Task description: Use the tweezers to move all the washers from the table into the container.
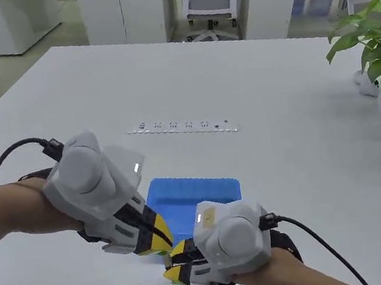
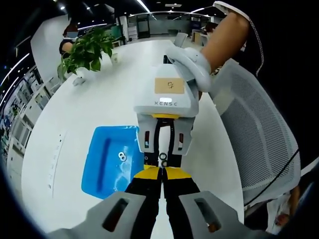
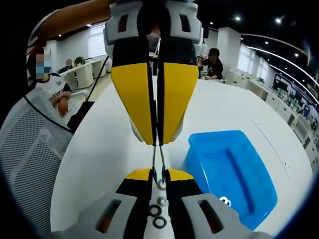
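My two grippers meet jaw to jaw just in front of the blue container (image 1: 196, 192). The left gripper (image 1: 161, 236) is shut on thin metal tweezers (image 3: 157, 158), whose legs point down toward a washer (image 3: 160, 184) on the white table. The right gripper (image 3: 159, 175) has its yellow jaws closed in against the tweezers' legs near their tips. Three more washers (image 3: 158, 211) lie on the table between the right gripper's fingers. In the left gripper view the loose washers (image 2: 163, 160) lie right of the container (image 2: 107, 162), and two washers (image 2: 122, 157) lie inside it.
A white socket strip (image 1: 183, 126) is set in the table beyond the container. A potted plant (image 1: 377, 40) stands at the far right edge. A mesh chair (image 3: 35, 149) and seated people are beside the table. Cables trail from both grippers.
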A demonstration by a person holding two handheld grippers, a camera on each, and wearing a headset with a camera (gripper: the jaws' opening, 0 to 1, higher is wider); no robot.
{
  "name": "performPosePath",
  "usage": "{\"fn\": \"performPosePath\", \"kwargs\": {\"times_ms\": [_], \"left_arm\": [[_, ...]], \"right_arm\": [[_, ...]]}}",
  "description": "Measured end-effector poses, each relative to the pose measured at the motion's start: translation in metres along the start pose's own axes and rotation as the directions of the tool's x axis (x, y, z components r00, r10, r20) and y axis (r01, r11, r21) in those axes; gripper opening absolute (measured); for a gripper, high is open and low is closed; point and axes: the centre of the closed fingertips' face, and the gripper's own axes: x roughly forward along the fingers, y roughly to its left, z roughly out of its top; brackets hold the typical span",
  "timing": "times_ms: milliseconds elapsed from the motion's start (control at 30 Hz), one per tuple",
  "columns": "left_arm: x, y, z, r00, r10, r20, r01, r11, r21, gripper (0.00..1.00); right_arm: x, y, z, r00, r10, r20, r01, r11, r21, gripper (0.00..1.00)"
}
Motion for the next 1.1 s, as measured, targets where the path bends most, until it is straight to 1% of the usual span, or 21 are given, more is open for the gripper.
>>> {"fn": "performPosePath", "kwargs": {"times_ms": [233,567,667,733,800,967,1100], "left_arm": [[0.0025,-0.0006,-0.004,1.0,-0.007,-0.003,0.007,1.0,-0.005,0.05],[0.0036,0.0018,-0.0025,1.0,-0.004,0.007,0.004,1.0,-0.006,0.05],[0.004,0.0008,-0.0018,0.9999,-0.014,0.01,0.014,1.0,-0.005,0.05],[0.0046,-0.0008,-0.0011,0.9995,-0.028,0.011,0.028,1.0,-0.003,0.05],[0.0046,0.0001,-0.0011,0.9996,-0.028,0.008,0.028,1.0,0.003,0.05],[0.0052,-0.0003,-0.0003,0.9989,-0.046,0.001,0.046,0.999,0.018,0.05],[0.0057,0.0018,0.0,0.9986,-0.053,0.001,0.053,0.998,0.022,0.05]], "right_arm": [[0.0034,0.0017,-0.0026,1.0,0.008,-0.005,-0.008,1.0,-0.003,0.12],[0.0037,0.0011,-0.0038,1.0,0.008,-0.006,-0.008,1.0,-0.004,0.12],[0.0036,0.0012,-0.0045,1.0,0.007,-0.006,-0.007,1.0,0.002,0.12],[0.0031,0.0025,-0.0062,0.9998,0.01,-0.017,-0.01,1.0,0.003,0.13],[0.0032,0.0032,-0.0079,0.9997,0.008,-0.023,-0.008,1.0,-0.007,0.14],[0.003,0.0026,-0.008,0.9998,0.004,-0.021,-0.004,1.0,-0.002,0.14],[0.0026,0.0021,-0.0081,0.9998,0.001,-0.022,-0.001,1.0,0.001,0.14]]}}
